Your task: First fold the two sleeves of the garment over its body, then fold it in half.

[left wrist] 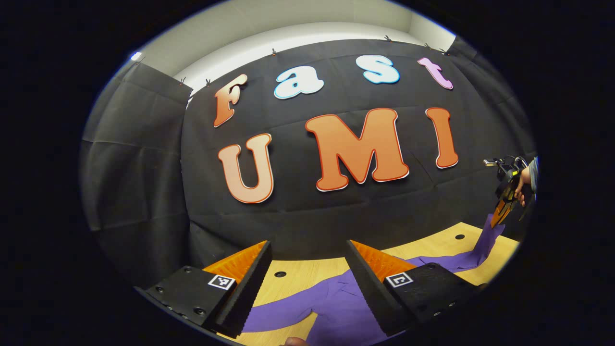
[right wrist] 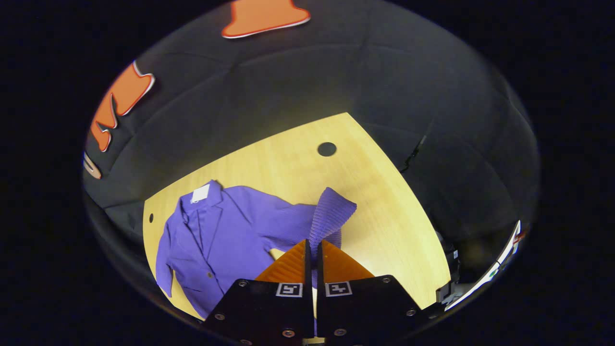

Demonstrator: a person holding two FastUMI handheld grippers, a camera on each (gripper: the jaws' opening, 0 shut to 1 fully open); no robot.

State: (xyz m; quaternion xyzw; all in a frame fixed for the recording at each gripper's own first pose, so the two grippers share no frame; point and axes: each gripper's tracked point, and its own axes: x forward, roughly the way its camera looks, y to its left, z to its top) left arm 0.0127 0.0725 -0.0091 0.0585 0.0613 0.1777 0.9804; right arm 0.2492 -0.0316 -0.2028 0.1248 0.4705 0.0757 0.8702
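Here the right gripper pinches the garment's sleeve, lifted upward.

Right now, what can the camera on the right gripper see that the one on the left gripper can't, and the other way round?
The right gripper view takes in the garment's collar with its white tag and front, plus the right hand-held gripper shut on the raised sleeve.

The left gripper view looks toward the booth wall over its own open left hand-held gripper, and catches the other gripper from afar, lifting the sleeve end, with the hand holding it.

Both show the purple garment on the wooden table.
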